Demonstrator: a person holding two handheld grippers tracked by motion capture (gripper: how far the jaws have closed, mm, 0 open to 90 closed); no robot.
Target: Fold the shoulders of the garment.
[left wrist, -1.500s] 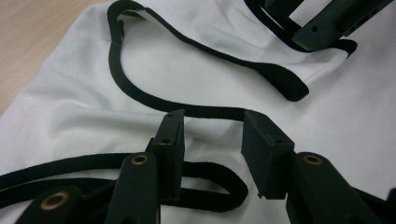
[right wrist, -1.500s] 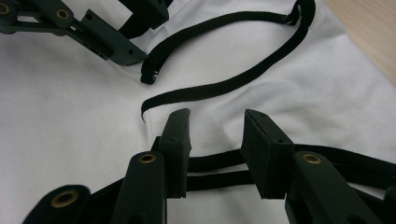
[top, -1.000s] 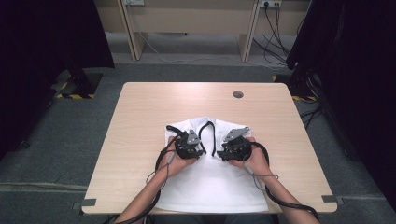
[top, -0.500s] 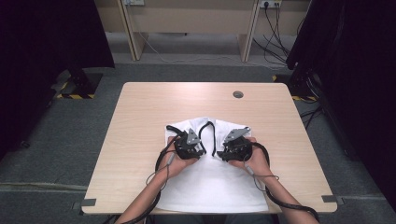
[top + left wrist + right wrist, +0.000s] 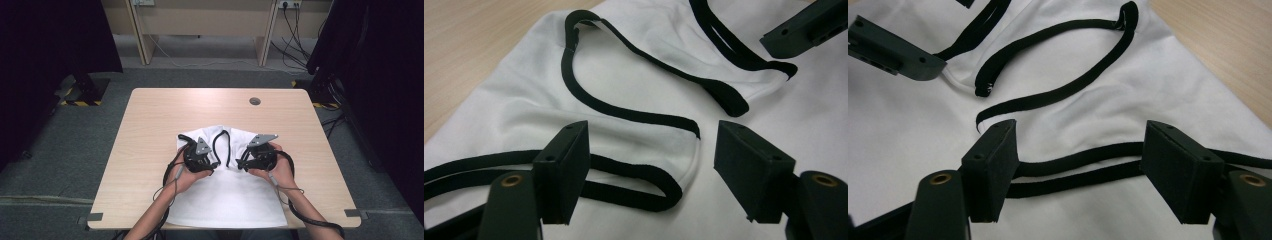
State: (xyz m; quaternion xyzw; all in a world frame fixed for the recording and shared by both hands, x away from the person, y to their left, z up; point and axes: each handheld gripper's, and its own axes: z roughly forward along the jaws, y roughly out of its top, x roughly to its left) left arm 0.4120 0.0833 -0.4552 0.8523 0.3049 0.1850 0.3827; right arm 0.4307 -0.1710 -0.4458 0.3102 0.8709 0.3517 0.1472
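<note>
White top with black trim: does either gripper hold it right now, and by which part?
Nothing is held. Both the left gripper and right gripper have just opened their jaws, which stand apart over the white top and its black trim.

My left tongs (image 5: 651, 170) have just been opening; they stand wide over the white garment (image 5: 624, 85), its black strap (image 5: 634, 187) lying loose between them.

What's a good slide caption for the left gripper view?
Left gripper, jaws just opened, poised over a white garment with black trim lying on the table.
</note>
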